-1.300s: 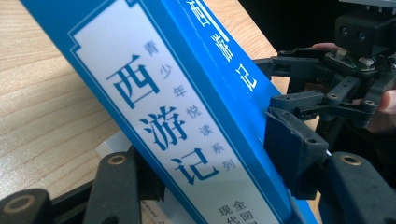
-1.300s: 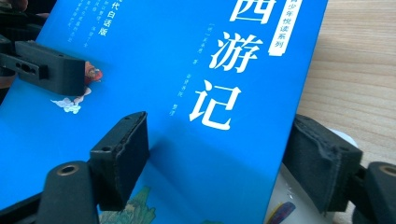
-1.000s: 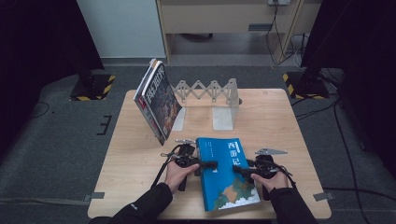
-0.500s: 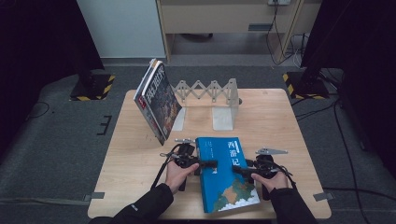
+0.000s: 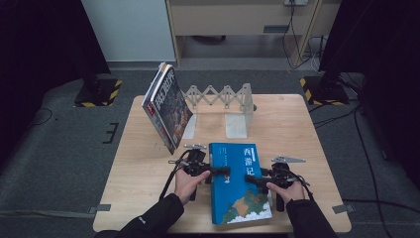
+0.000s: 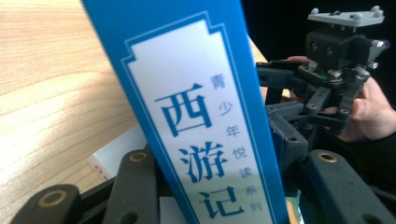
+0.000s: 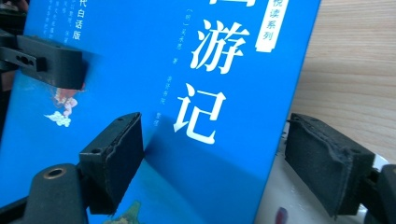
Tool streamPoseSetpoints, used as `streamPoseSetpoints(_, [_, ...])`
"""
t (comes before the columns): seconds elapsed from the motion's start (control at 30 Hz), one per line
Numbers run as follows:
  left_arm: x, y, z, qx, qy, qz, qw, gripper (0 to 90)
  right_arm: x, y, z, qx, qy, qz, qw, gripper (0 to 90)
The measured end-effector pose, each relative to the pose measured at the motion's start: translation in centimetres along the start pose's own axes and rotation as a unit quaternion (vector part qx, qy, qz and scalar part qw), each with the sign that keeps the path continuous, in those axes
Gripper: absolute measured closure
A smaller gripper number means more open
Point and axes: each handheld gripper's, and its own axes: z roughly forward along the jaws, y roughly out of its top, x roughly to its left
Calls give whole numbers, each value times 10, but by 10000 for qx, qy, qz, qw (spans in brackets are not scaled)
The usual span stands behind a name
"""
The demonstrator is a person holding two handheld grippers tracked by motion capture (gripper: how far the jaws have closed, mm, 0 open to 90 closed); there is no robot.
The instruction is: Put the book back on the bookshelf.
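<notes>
We have the blue book (image 5: 239, 182) lying in front of the bookend rack (image 5: 225, 99), not yet shelved beside the leaning magazines (image 5: 166, 106). Our left gripper (image 5: 222, 172) has just been closing on its spine edge; our right gripper (image 5: 251, 179) has just been opening, pads clear of the book.

Room: dim at the sides, black curtains swallowing the light; the table (image 5: 148, 163) evenly lit from overhead.
Shadows: soft and short under the blue book (image 5: 237, 183) and the leaning magazines (image 5: 167, 106).
Glare: a pale sheen on the wood in the left gripper view.
Focus: high view soft and grainy; near jaws blurred in both gripper views.
Blue cover: saturated, lettering sharp.
</notes>
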Motion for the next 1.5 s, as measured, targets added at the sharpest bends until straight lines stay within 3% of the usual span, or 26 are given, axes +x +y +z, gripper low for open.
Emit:
streamPoseSetpoints(0.07, [-2, 1, -1, -23, -14, 27, 10000, 554, 1, 1, 1, -15, 111, 28, 9999, 207])
streamPoseSetpoints(0.33, [-8, 9, -6, -149, -1, 147, 9998, 575, 2, 6, -3, -74, 153, 88, 9998, 240])
streamPoseSetpoints(0.53, [-11, 15, -13, -449, -80, 353, 9983, 593, 6, 14, -8, -231, 136, -30, 9996, 311])
streamPoseSetpoints(0.73, [-11, 15, -13, -473, -103, 446, 9978, 589, 9, 14, -12, -275, 81, -138, 9995, 330])
streamPoseSetpoints(1.07, [-7, 16, -8, -465, -73, 395, 9981, 580, 12, 15, -10, -139, 98, -231, 9996, 354])
streamPoseSetpoints(1.33, [-10, 17, -8, -454, -96, 494, 9977, 582, 15, 17, -11, -121, 196, -358, 9991, 380])
streamPoseSetpoints(1.5, [-9, 16, -7, -522, -199, 365, 9978, 584, 18, 18, -12, -90, 251, -444, 9987, 395])
